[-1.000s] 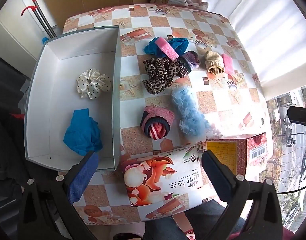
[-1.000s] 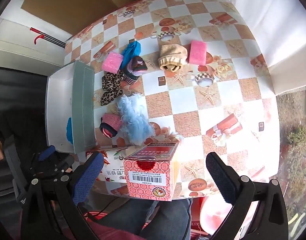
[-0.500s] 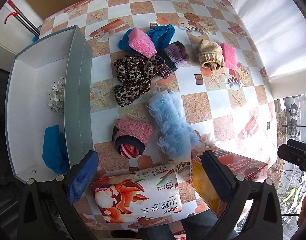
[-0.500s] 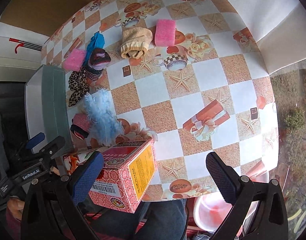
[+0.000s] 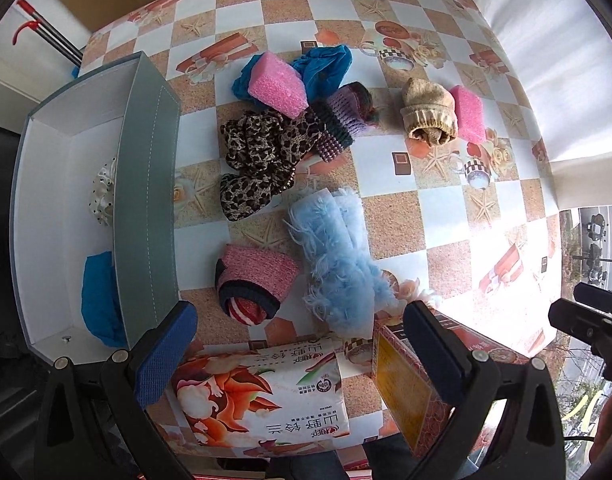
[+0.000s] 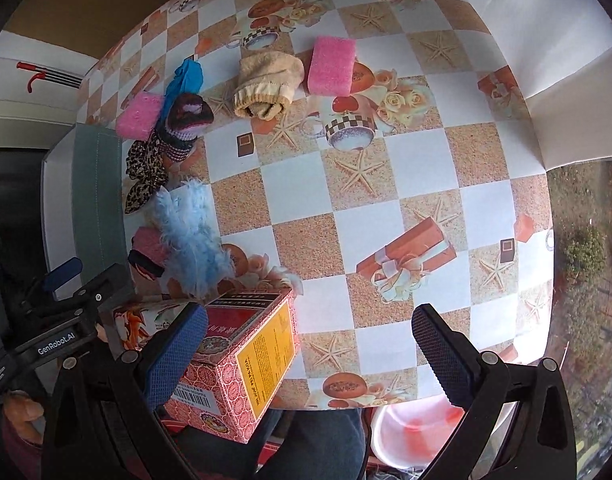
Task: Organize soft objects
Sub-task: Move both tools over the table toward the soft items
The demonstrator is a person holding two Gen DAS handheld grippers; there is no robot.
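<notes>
Two soft pieces in the box (image 5: 145, 184), a heap left on the table (image 6: 406, 184), both grippers (image 5: 301, 340) (image 6: 310, 344) wide open, empty.

tabletop (image 5: 390, 216): covered in a checkered cloth printed with starfish, gift boxes and cups.
grey box (image 5: 145, 200): ahead-left of the left gripper (image 5: 301, 354), open, white inside.
tissue pack (image 5: 261, 396): flat between the left gripper's open jaws.
red carton (image 6: 245, 364): at the near edge, beside the right gripper (image 6: 310, 356)'s left finger.
pink-banded sock (image 5: 253, 280): just ahead of the left gripper.
blue fluffy piece (image 5: 338, 260): touching that sock's right side.
leopard scrunchies (image 5: 261, 156): farther ahead.
purple sock (image 5: 346, 116): touching the scrunchies.
pink sponge (image 5: 277, 90): atop blue cloth (image 5: 326, 64).
beige sock (image 6: 265, 84): far ahead of the right gripper, touching a second pink sponge (image 6: 332, 66).
</notes>
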